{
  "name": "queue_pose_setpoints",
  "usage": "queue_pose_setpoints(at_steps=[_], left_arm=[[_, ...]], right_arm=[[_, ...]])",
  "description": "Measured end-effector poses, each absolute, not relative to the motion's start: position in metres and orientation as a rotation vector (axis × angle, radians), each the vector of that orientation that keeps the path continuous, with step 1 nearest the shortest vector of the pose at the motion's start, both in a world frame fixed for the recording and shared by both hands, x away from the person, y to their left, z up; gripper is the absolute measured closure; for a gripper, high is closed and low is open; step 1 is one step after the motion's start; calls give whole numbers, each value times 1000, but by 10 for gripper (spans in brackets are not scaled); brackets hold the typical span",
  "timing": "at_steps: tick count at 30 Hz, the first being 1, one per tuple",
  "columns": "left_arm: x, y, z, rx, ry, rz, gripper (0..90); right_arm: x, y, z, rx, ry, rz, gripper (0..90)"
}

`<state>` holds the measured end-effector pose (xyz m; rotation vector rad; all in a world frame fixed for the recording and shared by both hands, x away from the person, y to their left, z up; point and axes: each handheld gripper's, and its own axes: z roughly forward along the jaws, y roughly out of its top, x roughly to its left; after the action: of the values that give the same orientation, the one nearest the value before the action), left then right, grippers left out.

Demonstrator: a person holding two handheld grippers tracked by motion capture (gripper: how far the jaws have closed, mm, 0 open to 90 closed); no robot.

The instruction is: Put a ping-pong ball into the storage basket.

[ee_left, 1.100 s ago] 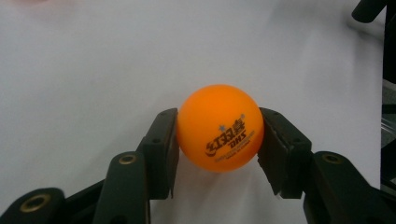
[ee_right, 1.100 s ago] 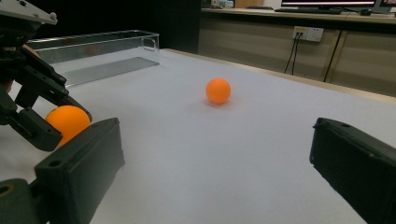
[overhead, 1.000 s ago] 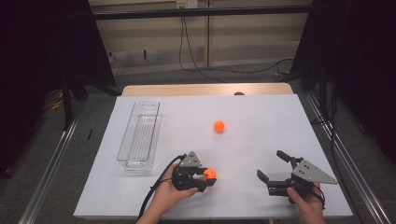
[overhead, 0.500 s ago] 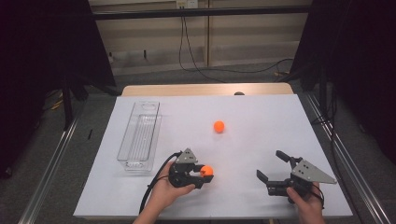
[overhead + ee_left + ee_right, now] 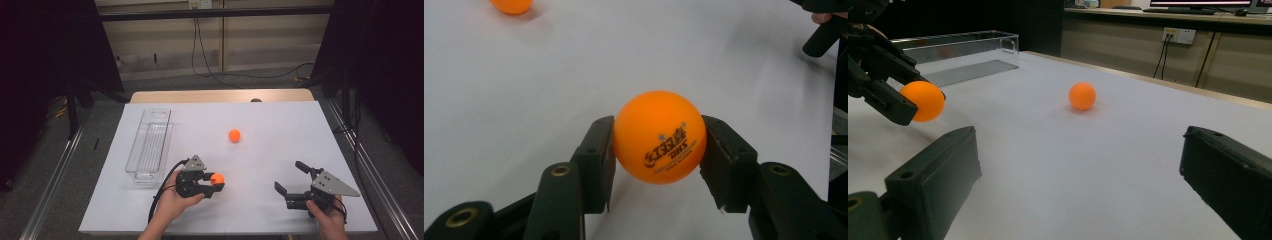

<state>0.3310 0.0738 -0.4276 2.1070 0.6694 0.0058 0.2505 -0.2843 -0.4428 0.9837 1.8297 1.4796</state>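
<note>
a white table [image 5: 280, 165] is seen, with a clear tray [image 5: 149, 146] at its left. an orange ball [image 5: 217, 178] is clamped in the left gripper [image 5: 214, 185]; the right gripper [image 5: 290, 182] is held agape, empty. carrying seems underway; next, the ball is likely to be brought over the tray and released.
</note>
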Motion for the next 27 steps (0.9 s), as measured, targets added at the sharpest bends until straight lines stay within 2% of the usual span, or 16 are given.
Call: queue_pose_setpoints(at_steps=[27], left_arm=[[335, 85, -419, 2101, 686, 51, 509]], right_arm=[[247, -285, -440, 968, 1825, 1484, 22]])
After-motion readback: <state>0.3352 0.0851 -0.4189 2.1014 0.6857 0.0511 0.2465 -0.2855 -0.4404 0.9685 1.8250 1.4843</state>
